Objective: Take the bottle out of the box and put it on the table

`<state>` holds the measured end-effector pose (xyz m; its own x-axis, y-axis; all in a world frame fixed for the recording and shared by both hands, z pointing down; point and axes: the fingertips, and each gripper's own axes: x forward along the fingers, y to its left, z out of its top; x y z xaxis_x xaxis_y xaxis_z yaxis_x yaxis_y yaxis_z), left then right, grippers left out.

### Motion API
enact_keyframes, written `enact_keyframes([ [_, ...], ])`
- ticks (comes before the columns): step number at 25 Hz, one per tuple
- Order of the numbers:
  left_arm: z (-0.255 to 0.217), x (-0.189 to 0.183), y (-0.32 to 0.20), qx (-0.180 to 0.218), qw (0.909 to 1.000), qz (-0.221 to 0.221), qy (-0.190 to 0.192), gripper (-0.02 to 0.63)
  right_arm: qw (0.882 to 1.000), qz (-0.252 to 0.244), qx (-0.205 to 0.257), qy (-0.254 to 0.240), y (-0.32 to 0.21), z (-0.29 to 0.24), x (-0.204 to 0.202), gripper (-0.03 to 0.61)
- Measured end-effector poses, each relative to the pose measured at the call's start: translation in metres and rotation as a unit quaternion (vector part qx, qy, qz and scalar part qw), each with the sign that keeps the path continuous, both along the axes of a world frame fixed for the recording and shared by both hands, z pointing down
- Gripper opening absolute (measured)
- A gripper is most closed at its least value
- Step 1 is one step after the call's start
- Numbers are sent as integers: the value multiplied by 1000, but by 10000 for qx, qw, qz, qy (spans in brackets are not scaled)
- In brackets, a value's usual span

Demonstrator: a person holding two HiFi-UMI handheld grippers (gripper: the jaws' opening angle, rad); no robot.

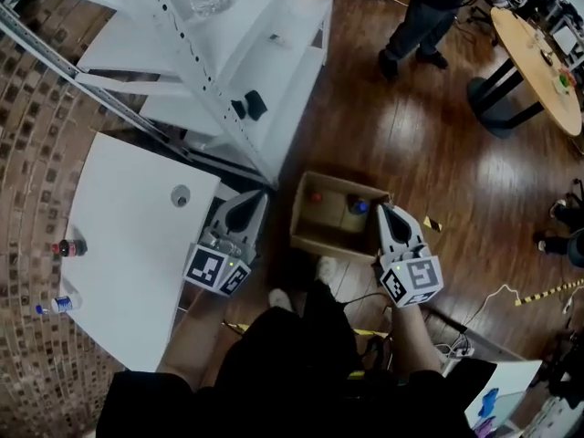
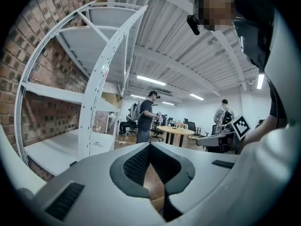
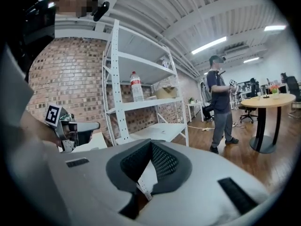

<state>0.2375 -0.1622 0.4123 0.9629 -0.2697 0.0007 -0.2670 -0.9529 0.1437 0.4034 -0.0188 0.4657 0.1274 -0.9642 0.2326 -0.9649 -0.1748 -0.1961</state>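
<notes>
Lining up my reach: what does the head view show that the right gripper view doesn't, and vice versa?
Head view only: the open brown cardboard box on the floor, holding a red-capped bottle and a blue-capped bottle. Right gripper view only: the ceiling strip lights. Both: the white metal shelf rack, the round wooden table and a standing person in dark clothes.

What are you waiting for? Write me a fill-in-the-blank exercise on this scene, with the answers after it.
The cardboard box stands on the wooden ____.
In it lies a red-capped bottle; the other bottle in it has a ____ cap.
The right gripper has its jaws ____, with nothing between them.
Missing words: floor; blue; shut.
</notes>
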Motion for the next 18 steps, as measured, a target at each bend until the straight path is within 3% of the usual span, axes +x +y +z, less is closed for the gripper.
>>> enact_keyframes([
  [11, 134, -11, 8, -430, 9959, 289, -737, 3, 9977, -293, -571, -197, -24, 110, -39, 5],
  [18, 223, 7, -22, -186, 9977, 329, -569, 3, 9973, -531, -500, 76, -64, 194, -26, 5],
])
